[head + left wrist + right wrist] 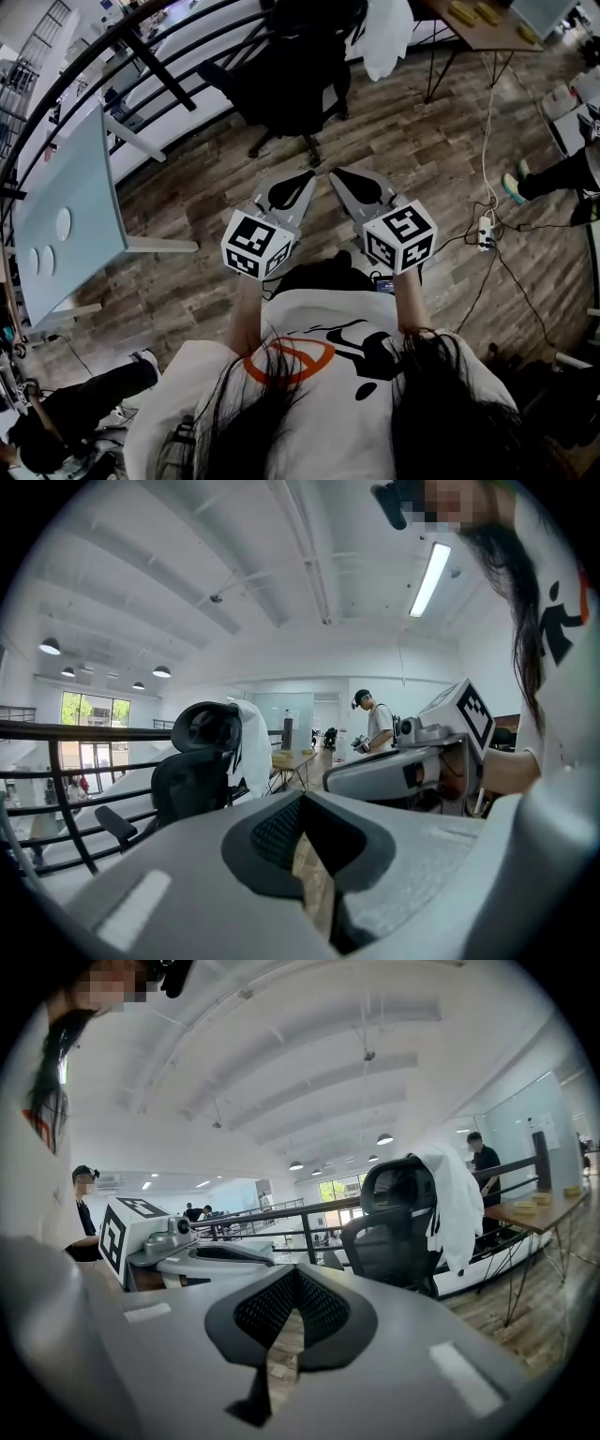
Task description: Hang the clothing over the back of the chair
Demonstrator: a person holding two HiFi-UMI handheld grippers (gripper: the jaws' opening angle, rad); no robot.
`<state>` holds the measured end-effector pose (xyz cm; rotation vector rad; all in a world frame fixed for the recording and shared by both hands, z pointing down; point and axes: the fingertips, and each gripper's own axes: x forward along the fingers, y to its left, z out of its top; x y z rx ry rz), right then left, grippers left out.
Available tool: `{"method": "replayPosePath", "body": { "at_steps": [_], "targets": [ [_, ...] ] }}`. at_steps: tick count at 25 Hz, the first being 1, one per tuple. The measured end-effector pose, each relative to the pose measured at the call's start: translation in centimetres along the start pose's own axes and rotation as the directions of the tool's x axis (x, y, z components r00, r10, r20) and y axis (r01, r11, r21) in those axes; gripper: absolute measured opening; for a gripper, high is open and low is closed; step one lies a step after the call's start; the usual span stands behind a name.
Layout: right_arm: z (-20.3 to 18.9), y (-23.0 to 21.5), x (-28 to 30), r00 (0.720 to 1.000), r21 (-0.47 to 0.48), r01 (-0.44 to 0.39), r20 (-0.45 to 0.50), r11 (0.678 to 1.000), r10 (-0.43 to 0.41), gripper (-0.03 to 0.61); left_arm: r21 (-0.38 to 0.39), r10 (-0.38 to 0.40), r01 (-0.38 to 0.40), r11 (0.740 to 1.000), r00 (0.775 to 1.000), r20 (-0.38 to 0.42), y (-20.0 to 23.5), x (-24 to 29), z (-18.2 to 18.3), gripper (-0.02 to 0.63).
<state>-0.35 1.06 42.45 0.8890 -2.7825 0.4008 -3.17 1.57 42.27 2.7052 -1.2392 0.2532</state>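
Head view shows the white fabric garment draped over the back of the black mesh office chair, so hanging looks done. Left tongs and right tongs, well short of the chair, are both clenched empty; next, I judge, simply withdraw

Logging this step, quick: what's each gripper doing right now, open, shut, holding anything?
Left gripper: shut, holding nothing.
Right gripper: shut, holding nothing.

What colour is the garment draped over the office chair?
White garment; right gripper view shows it best.
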Motion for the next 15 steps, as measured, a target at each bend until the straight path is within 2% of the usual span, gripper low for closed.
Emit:
{"method": "replayPosePath", "body": {
  "at_steps": [15],
  "targets": [
    [0.2,-1.1,0.6,1.000,-0.003,0.005,-0.007,1.000,-0.005,0.021,-0.001,-0.005,0.005,1.000,1.000,-0.007,0.7,1.1,0.1,0.000]
  ]
}}
